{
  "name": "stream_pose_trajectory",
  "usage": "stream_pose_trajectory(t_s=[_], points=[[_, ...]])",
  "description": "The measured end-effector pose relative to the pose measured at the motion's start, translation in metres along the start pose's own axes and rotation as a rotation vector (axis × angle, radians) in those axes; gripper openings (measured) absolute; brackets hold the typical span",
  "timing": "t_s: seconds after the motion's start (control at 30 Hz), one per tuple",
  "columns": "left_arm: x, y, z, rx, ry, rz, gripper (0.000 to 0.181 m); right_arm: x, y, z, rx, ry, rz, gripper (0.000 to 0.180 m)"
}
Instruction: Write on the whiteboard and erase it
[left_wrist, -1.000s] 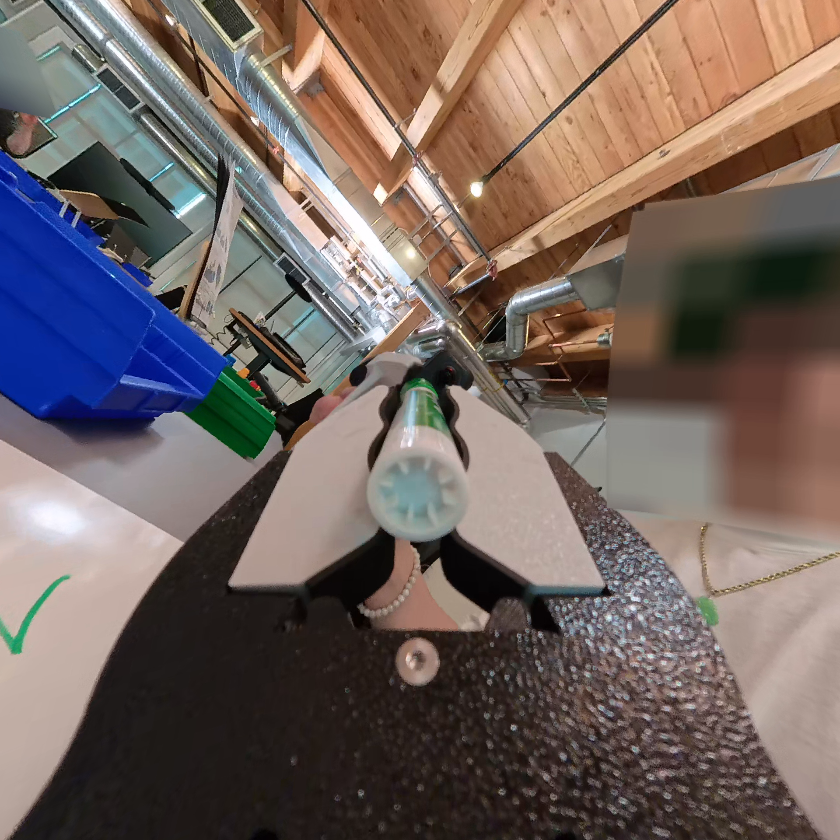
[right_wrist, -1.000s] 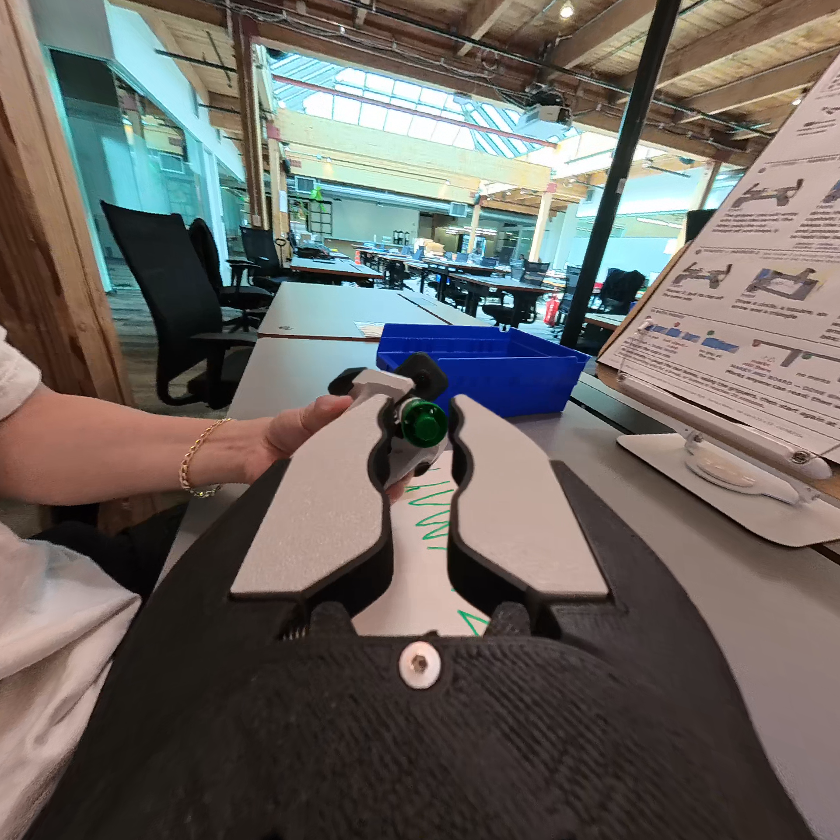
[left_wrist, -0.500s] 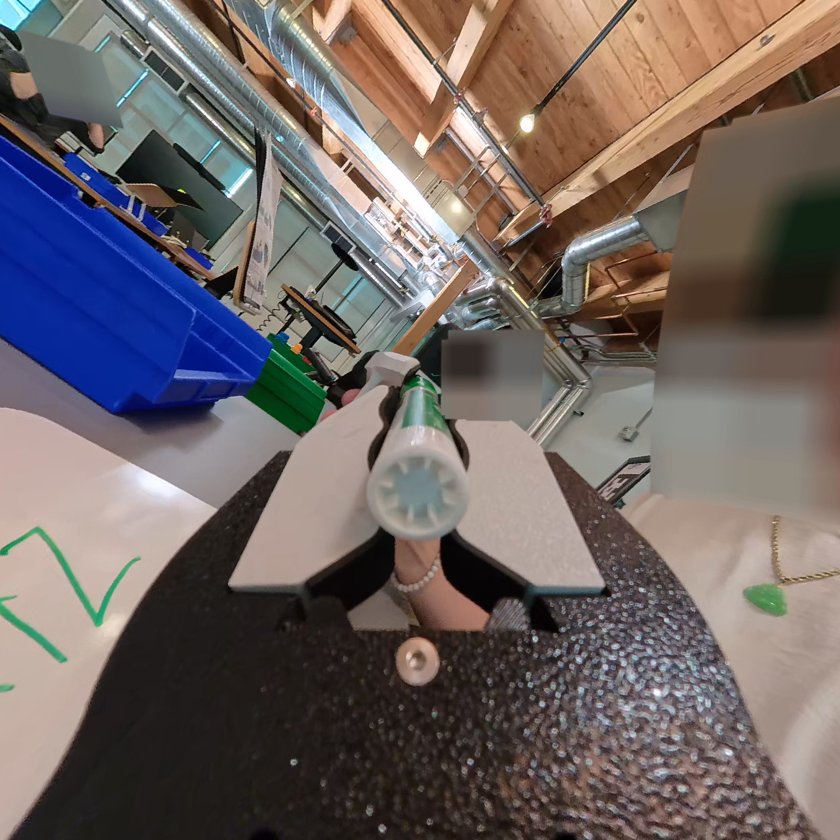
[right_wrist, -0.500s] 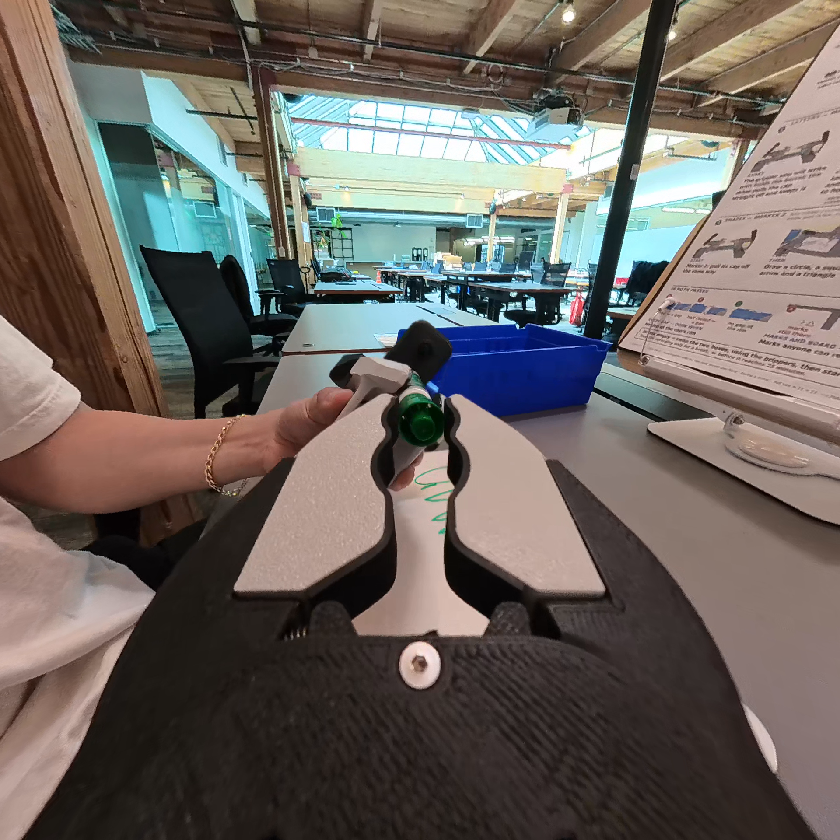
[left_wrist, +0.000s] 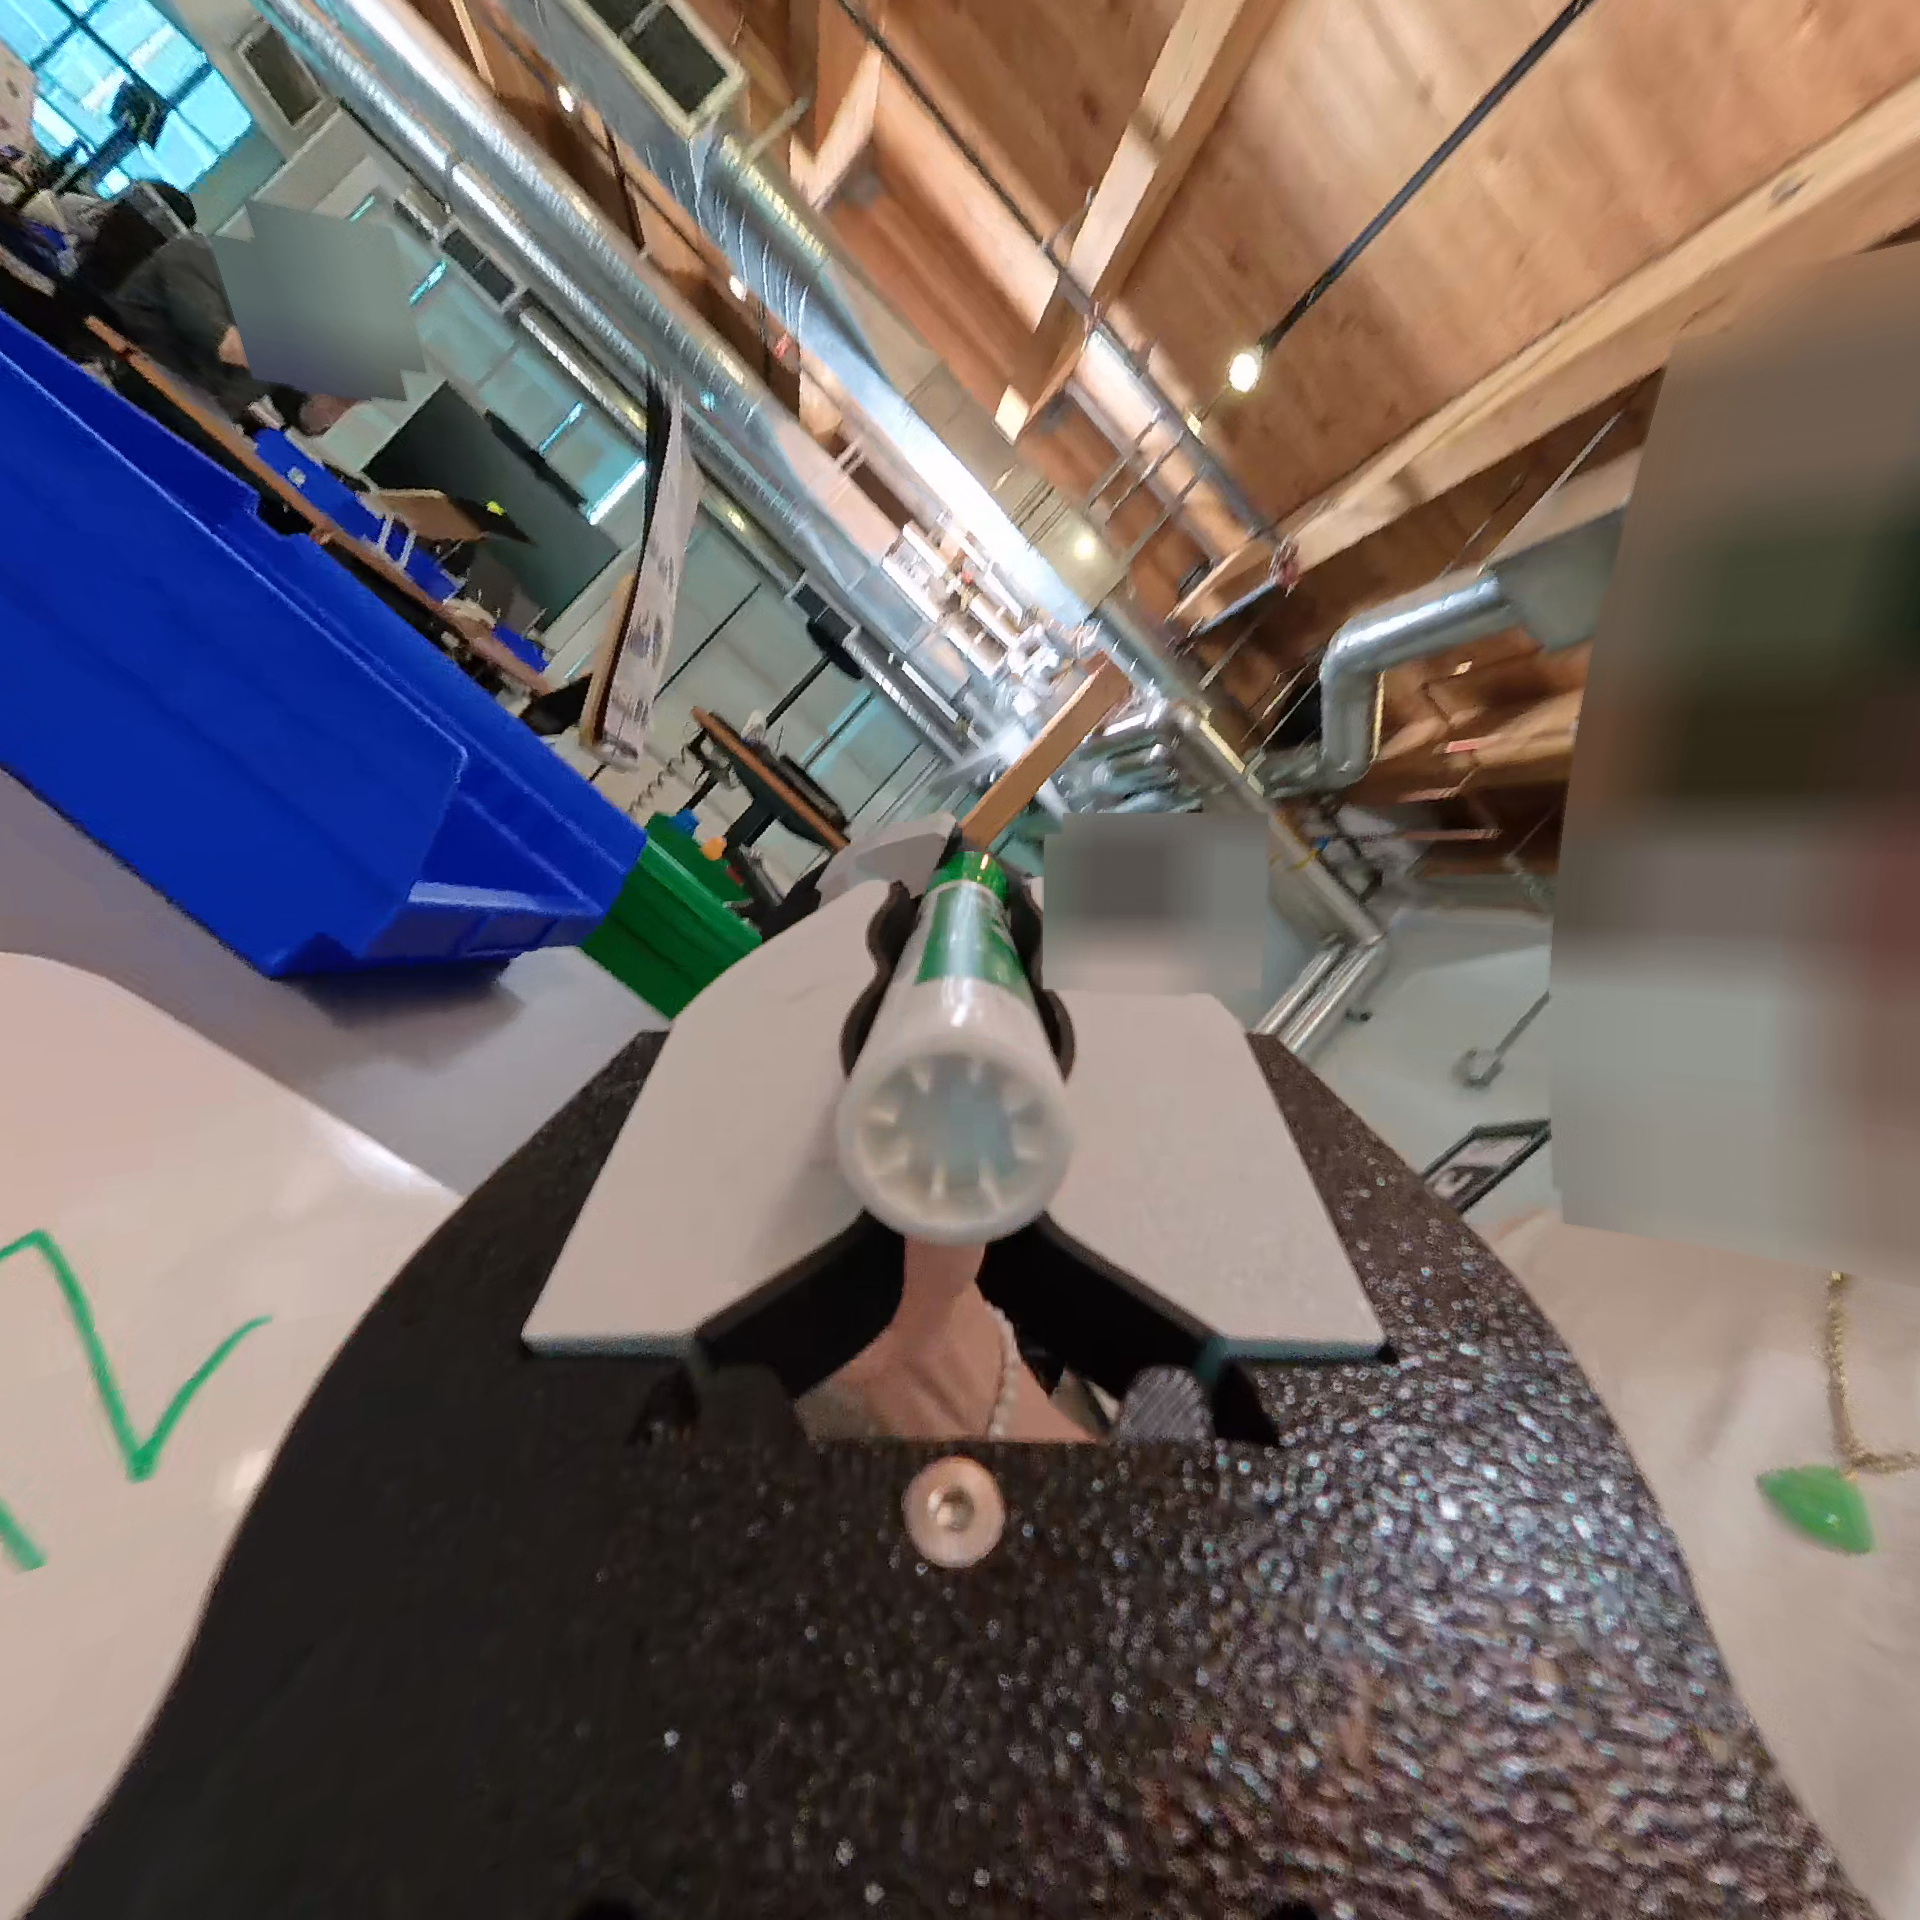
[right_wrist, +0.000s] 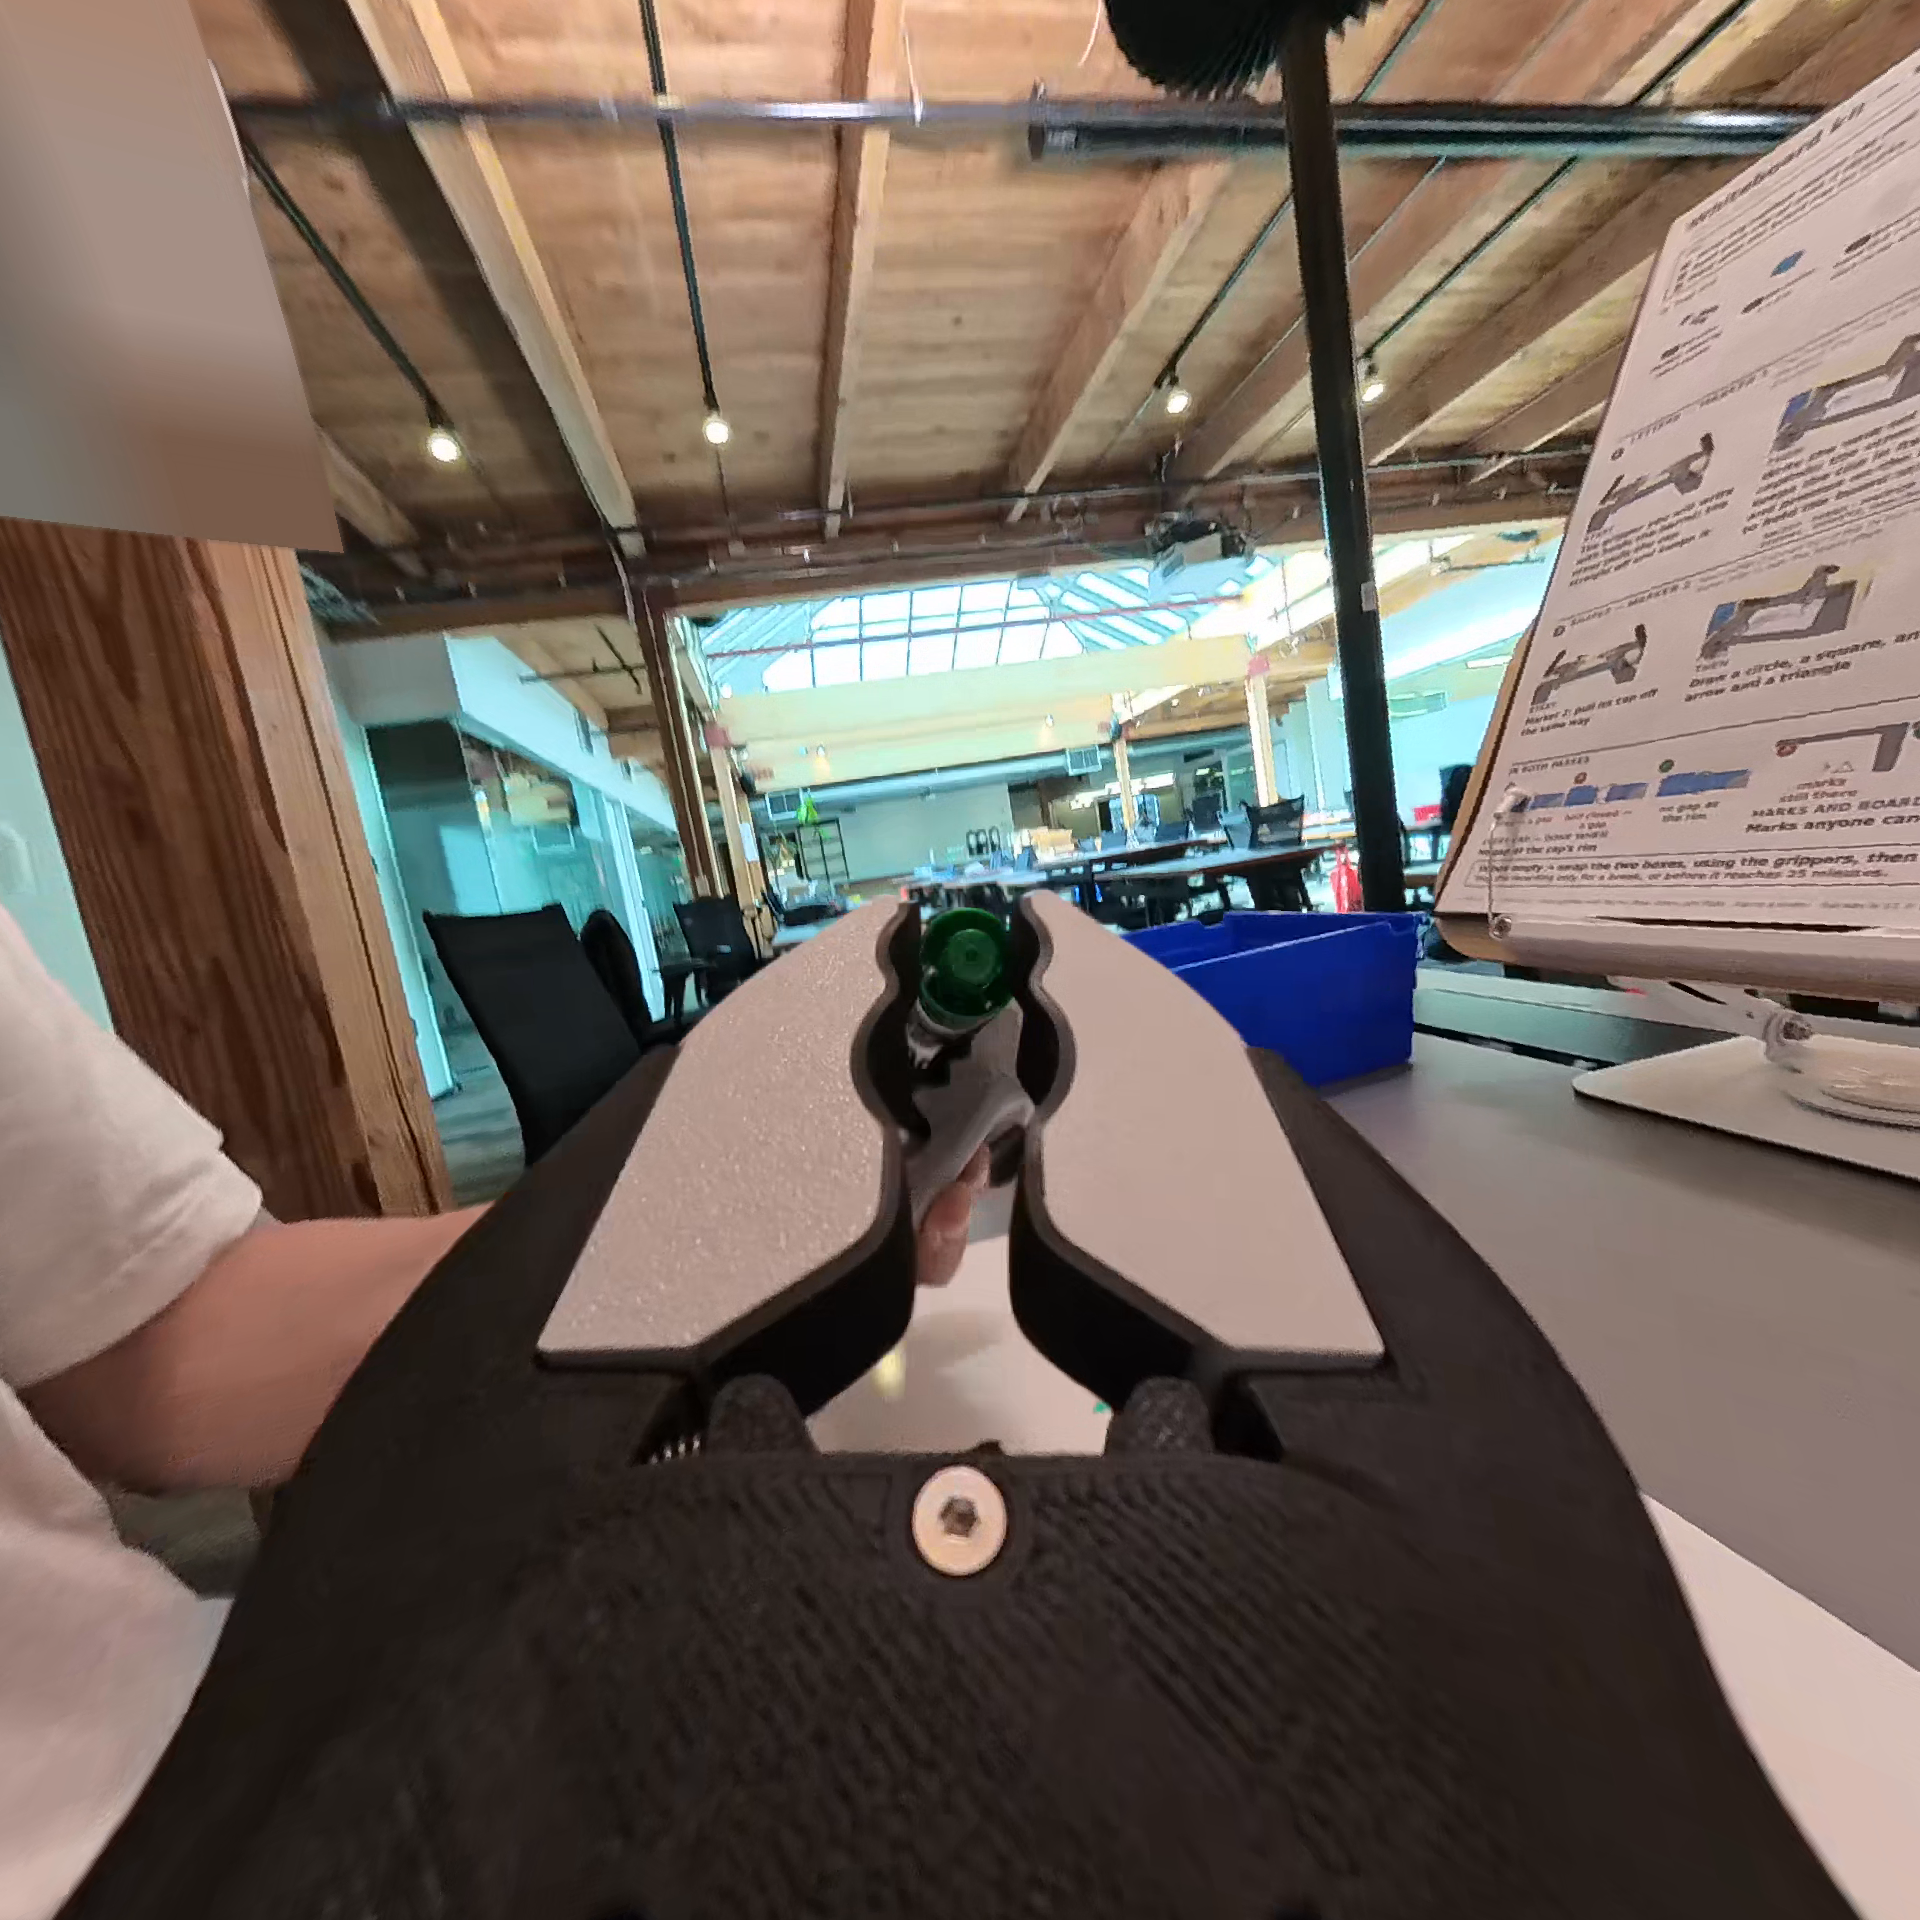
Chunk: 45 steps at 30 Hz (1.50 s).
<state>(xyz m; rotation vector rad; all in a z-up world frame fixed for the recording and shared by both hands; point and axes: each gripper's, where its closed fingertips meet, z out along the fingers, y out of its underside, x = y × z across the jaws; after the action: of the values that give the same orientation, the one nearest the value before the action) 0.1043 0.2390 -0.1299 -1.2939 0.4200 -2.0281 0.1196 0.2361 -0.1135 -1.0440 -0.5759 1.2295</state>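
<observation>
We see the left tongs clamped on a white marker barrel at centre frame; the right tongs grip its green cap. The whiteboard lies lower left.

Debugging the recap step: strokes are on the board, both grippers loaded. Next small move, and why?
Probably push the green cap in the right gripper straight onto the marker in the left gripper. Green strokes already sit on the whiteboard, and cap and marker look lined up end to end; whether it has seated is not visible.
</observation>
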Motion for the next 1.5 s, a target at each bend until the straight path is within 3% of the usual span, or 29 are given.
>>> stream_pose_trajectory(t_s=[0.27, 0.5, 1.03, 1.5], points=[[0.004, -0.012, 0.008, 0.065, -0.046, 0.150, 0.019, 0.003, -0.004, -0.001, 0.028, 0.016, 0.030, 0.018], [0.008, -0.013, 0.004, -0.051, -0.106, 0.291, 0.019, 0.002, 0.000, 0.001, -0.045, -0.016, 0.012, 0.018], [0.008, -0.012, 0.000, -0.053, -0.087, 0.287, 0.018, 0.000, 0.007, 0.001, -0.077, -0.060, 0.043, 0.019], [0.009, -0.015, 0.003, -0.019, -0.120, 0.322, 0.019, 0.002, 0.004, 0.002, 0.032, -0.013, 0.094, 0.018]])
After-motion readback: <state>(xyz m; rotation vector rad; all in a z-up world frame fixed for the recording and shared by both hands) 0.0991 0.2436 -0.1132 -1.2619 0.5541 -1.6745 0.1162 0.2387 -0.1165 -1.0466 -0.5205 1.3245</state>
